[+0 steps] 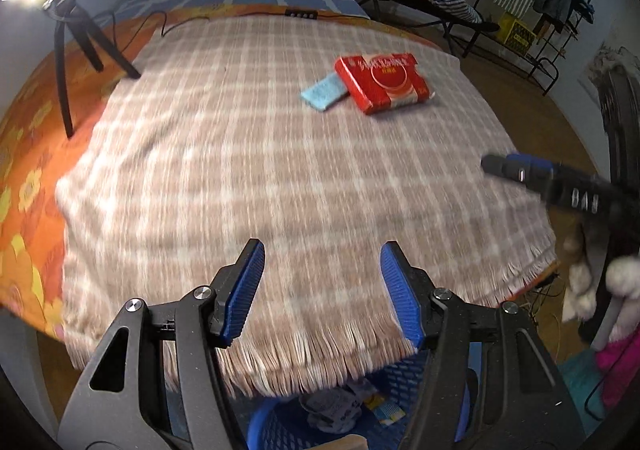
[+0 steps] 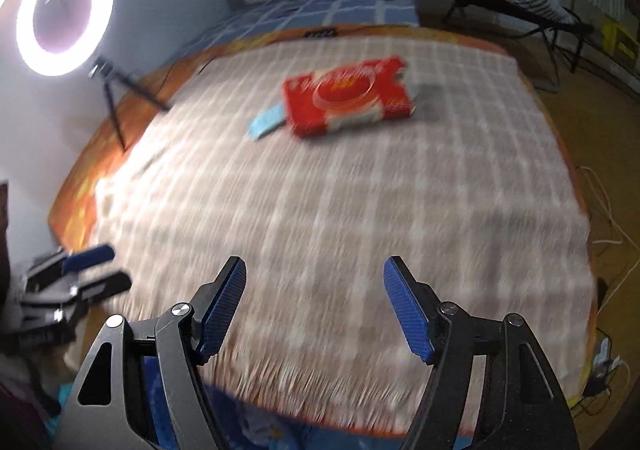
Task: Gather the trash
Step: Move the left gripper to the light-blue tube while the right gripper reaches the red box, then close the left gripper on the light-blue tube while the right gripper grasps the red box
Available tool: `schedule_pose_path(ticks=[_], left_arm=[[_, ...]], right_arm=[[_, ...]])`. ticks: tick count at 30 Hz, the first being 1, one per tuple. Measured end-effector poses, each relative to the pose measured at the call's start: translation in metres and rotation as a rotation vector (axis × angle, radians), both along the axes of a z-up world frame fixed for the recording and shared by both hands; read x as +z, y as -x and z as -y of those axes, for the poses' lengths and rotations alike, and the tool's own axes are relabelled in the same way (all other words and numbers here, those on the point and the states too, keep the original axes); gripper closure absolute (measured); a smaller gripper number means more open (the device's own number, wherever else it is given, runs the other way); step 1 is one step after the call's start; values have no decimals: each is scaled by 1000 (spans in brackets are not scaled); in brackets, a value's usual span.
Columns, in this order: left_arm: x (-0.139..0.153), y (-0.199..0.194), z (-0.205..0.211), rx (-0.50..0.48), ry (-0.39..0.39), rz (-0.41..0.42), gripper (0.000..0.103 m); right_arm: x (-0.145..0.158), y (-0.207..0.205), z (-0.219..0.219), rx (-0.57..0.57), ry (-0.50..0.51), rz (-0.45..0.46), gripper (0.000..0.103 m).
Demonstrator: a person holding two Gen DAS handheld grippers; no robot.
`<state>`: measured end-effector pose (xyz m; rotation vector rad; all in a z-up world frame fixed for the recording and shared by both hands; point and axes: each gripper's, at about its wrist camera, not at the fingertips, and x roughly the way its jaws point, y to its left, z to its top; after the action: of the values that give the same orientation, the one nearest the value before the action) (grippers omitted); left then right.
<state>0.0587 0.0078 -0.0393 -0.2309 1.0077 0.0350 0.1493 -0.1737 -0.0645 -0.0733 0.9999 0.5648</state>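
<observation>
Trash, a red packet overlapping a blue wrapper, lies ahead of both empty, spread tools, awaiting pickup for the basket below.

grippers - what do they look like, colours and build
Both look alike. The left gripper has two dark grey angular metal arms with triangular cut-outs and round silver screw heads, each ending in a black finger faced with a ribbed blue pad. The right gripper has the same dark frame, silver screws and textured blue pads. No cables, sleeves or readable markings show on them.
</observation>
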Motion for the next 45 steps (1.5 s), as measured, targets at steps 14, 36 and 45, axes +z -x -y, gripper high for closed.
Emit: schedule_pose_path(ticks=[14, 36, 45], left_arm=[[2, -37, -42, 29, -11, -3, 41], [0, -38, -82, 119, 42, 3, 41], [-9, -74, -61, 43, -5, -2, 41]], right_arm=[[25, -133, -52, -127, 51, 60, 32], [-33, -184, -143, 4, 455, 94, 32], [-51, -144, -87, 87, 505, 68, 32]])
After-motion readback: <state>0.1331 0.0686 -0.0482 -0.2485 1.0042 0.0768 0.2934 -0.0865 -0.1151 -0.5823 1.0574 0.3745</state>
